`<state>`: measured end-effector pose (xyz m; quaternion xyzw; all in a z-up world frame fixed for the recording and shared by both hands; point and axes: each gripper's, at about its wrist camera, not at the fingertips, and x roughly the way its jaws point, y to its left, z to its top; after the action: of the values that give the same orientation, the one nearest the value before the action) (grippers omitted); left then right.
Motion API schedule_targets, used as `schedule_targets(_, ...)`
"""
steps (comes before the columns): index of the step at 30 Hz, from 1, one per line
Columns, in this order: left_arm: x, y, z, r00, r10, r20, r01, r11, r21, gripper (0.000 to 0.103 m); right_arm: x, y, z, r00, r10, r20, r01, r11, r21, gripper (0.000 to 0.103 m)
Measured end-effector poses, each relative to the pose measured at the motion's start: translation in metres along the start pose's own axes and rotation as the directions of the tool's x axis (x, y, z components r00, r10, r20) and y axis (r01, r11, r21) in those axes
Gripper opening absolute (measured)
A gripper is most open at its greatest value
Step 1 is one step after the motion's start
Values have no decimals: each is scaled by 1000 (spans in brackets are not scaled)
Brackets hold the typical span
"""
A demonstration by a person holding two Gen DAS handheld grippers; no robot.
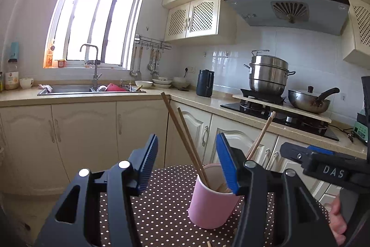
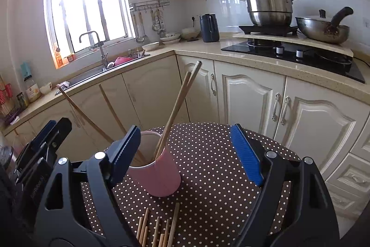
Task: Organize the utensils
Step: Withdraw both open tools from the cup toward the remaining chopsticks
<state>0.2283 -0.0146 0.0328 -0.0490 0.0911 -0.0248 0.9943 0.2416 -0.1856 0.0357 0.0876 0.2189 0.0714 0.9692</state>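
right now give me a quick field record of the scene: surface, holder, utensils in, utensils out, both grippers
surface: brown polka-dot tablecloth
holder: pink cylindrical cup, upright on the cloth
utensils in: four wooden chopsticks leaning in the cup
utensils out: loose wooden chopsticks lying in front of the cup
left gripper: jaws open, empty
right gripper: jaws open, empty

Home kitchen, lived-in. L-shaped beige countertop w/ cream panelled cabinets below & matching wall units above, some w/ lattice doors. Sink under a big barred window, tap over it, dishes piled inside. Gas hob w/ stacked steel steamer pot & a wok; range hood above. Wall rail w/ hanging ladles, bowls & dark kettle in the corner, white tiled backsplash. Small table w/ brown polka-dot cloth in front.
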Motion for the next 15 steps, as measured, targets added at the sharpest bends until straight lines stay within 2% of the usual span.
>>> schedule_targets(4, -7, 1, 0, 1000, 9, -7, -9, 1000, 9, 52, -8, -2, -3, 1000, -7, -2, 7, 1000, 6, 79)
schedule_targets(11, -23, 5, -4, 1000, 23, -12, -23, 999, 22, 52, -21, -4, -14, 999, 33, -27, -33, 999, 13, 81)
schedule_targets(15, -33, 7, -9, 999, 22, -28, -21, 999, 38, 52, -33, -5, -21, 999, 37, -27, -36, 999, 21, 87)
